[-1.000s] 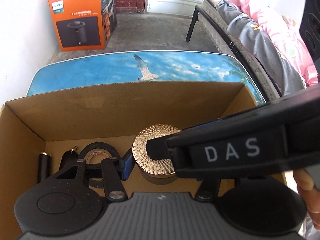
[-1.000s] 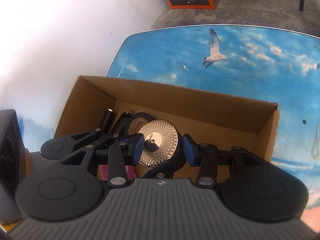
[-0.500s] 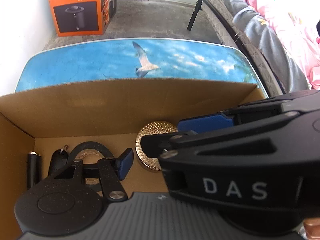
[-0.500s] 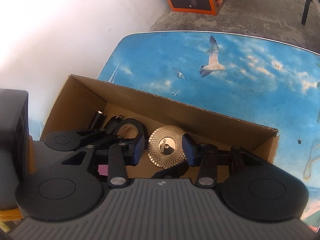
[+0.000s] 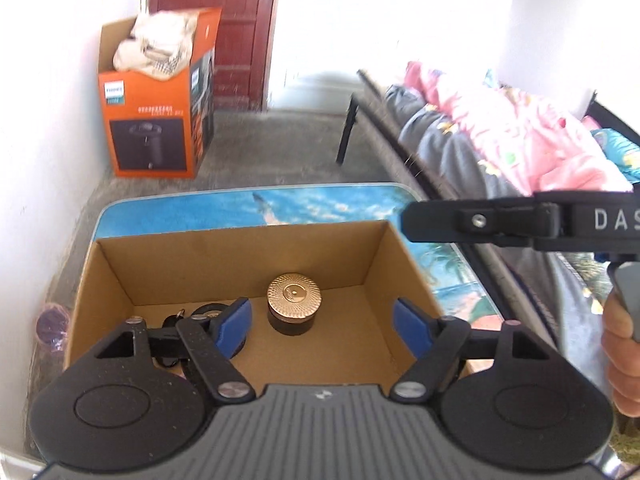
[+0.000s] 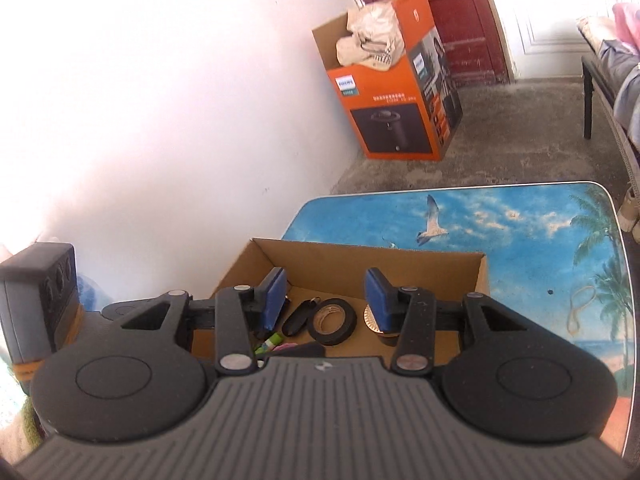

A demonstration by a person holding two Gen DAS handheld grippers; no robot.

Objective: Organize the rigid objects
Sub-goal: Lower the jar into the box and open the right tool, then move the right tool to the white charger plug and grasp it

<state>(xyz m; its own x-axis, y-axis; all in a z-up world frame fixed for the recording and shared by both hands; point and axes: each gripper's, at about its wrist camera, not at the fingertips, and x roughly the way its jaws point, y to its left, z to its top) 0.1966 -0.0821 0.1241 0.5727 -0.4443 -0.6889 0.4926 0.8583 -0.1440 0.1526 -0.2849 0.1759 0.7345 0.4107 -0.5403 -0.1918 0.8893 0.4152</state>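
Observation:
A gold-lidded dark jar (image 5: 294,300) stands upright on the floor of the open cardboard box (image 5: 240,233). My left gripper (image 5: 322,325) hovers above the box's near side, its jaws opening with nothing between them. A black tape roll (image 6: 332,320) and a black key fob (image 6: 300,316) lie left of the jar (image 6: 370,316), which a finger partly hides. My right gripper (image 6: 326,300) is open and empty over the box (image 6: 360,249). In the left wrist view the right gripper (image 5: 412,222) shows side-on at the right, held by a hand (image 5: 620,340).
The box sits on a table (image 6: 520,220) printed with sky and gulls. A rubber band (image 6: 580,308) lies on its right side. An orange carton (image 5: 152,132) stands on the floor by the white wall. A bed with pink and grey bedding (image 5: 480,132) runs along the right.
Both grippers have risen and drawn back from the box. The jar stays on the box floor. The left jaws have spread wider.

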